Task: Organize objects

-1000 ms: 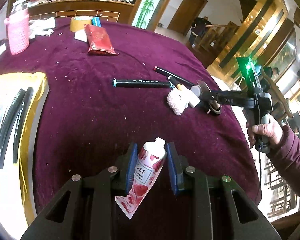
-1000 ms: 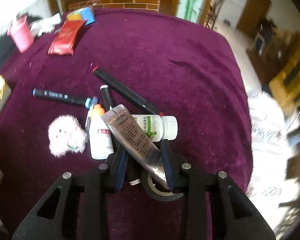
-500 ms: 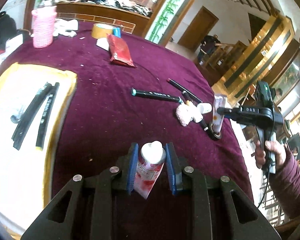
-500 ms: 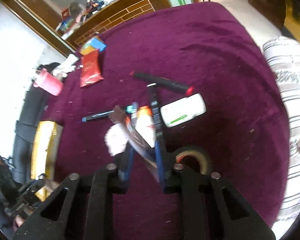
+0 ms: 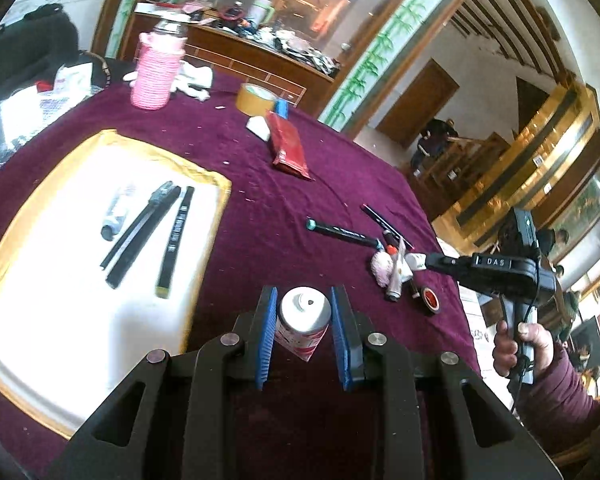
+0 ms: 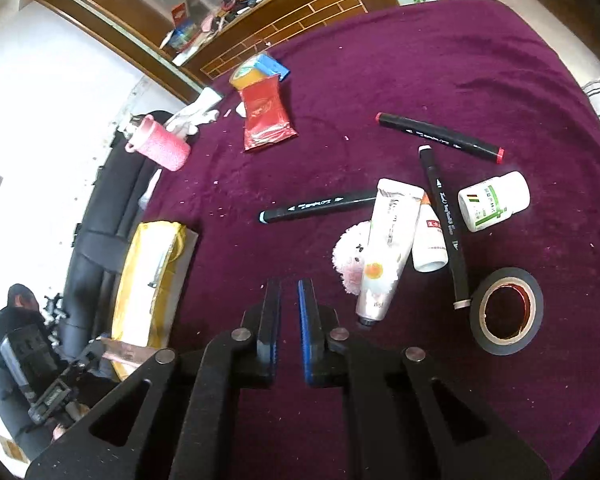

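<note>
My left gripper (image 5: 304,300) is shut on a white tube with a rose print (image 5: 305,320), held above the purple cloth beside the white tray with a gold rim (image 5: 60,264). The tray holds black markers (image 5: 140,232) and a small tube (image 5: 116,212). My right gripper (image 6: 289,292) is nearly shut and empty, just left of a white cream tube (image 6: 386,248) that lies over a pink pompom (image 6: 350,258). Around it lie black markers (image 6: 320,206), a small white bottle (image 6: 430,236), a pill bottle (image 6: 494,200) and black tape (image 6: 506,312).
A red packet (image 6: 266,116), yellow tape (image 5: 256,98) and a pink wrapped bottle (image 5: 158,72) stand at the far side of the round table (image 6: 460,60). The tray also shows in the right wrist view (image 6: 148,272). The table edge is close on the right.
The right gripper let go of the cream tube, which now lies on the pompom, and shifted left. The left gripper carried the rose tube left toward the tray.
</note>
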`<state>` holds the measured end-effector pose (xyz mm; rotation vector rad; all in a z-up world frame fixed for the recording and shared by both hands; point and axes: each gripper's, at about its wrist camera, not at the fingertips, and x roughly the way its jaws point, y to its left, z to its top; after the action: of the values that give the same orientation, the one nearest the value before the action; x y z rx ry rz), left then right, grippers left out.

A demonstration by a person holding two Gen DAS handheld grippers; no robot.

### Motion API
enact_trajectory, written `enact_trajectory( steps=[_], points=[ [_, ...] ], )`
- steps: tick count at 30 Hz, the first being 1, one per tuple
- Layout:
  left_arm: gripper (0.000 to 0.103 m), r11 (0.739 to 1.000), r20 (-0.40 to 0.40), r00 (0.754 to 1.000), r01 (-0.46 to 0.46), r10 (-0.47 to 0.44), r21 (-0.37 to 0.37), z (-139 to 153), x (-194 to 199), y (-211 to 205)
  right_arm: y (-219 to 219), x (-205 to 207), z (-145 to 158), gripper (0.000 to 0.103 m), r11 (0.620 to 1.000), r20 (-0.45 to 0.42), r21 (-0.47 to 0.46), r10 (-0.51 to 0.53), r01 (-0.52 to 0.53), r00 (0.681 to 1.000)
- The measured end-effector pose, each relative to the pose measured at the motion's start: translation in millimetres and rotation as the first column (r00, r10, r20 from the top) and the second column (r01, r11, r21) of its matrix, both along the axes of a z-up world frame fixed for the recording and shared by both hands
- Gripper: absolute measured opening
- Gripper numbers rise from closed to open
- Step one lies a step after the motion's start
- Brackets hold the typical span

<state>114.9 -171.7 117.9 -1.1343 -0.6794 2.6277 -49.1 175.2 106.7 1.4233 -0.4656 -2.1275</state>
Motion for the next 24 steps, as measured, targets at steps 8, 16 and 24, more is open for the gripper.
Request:
enact_trajectory(
  steps=[8, 16, 24],
  points=[
    [0.022, 1.0, -0.026, 1.0, -0.015, 0.015, 0.017, 0.1, -2.8, -35.6, -1.9, 0.2, -3.3, 0.007, 0.991, 0.012, 0.093, -0.097, 0.096, 0.995],
    [0.022, 0.999, -0.043, 0.999, 0.027, -0.025, 0.045, 2.1, -13.2, -64.5, 3.4, -3.9, -17.2, 0.007, 0.965, 0.034, 0.184, -0.195, 0.186, 0.98],
    [0.022, 0.997, -0.043, 0.997, 0.06, -0.058, 0.054, 4.3, -21.6, -79.7, -7.6, -28.6, -44.8, 0.007, 0.926, -0.007, 0.283, -0.259, 0.25, 0.966]
  ],
)
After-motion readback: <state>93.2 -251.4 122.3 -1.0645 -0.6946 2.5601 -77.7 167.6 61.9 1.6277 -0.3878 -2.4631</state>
